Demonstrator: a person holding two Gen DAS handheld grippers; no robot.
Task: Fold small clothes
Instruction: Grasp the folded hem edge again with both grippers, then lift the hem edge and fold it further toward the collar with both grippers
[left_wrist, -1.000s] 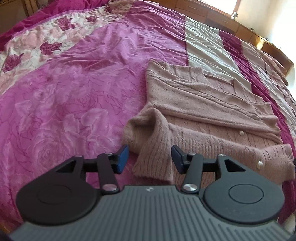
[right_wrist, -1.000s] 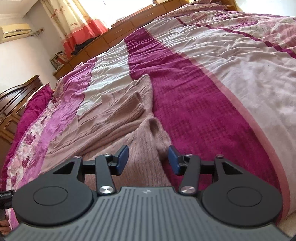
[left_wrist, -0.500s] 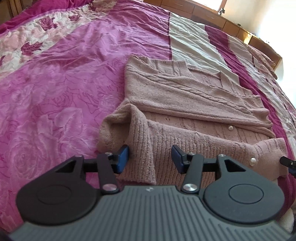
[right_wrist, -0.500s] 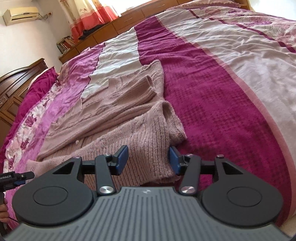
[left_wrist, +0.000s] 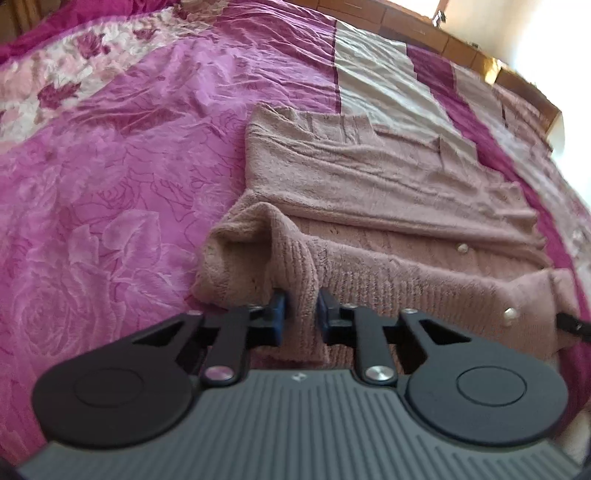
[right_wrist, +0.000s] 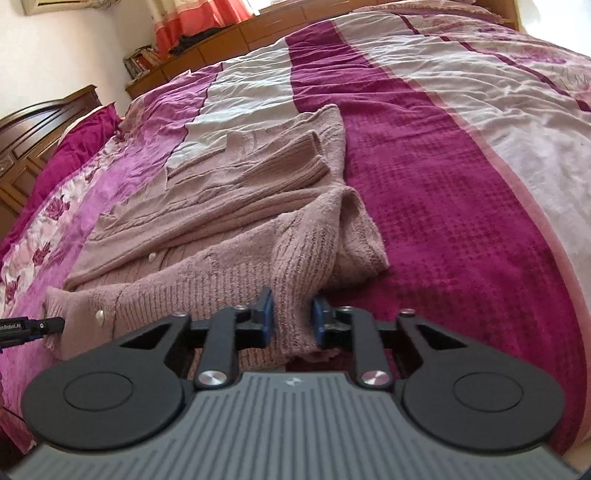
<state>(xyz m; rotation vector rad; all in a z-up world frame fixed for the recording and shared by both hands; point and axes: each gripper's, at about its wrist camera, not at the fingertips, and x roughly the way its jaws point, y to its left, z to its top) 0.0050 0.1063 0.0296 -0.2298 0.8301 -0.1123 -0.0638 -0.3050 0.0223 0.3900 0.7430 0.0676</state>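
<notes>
Daylight floods in from a blown-out window (left_wrist: 417, 3); the bed (left_wrist: 110, 177) curves with fisheye distortion, its edges soft and slightly blurred.

Bedspread (left_wrist: 122, 177), pink and magenta, rose-patterned, cream stripes. Wooden headboard (right_wrist: 33, 122). Red curtain (right_wrist: 207, 18). Low wooden cabinet (right_wrist: 229, 40) along wall.

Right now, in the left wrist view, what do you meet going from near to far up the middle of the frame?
Left gripper, its jaws just closed on the ribbed hem → pink cardigan lying partly folded → cream stripe of the bedspread → wooden cabinets along the far wall.
</notes>
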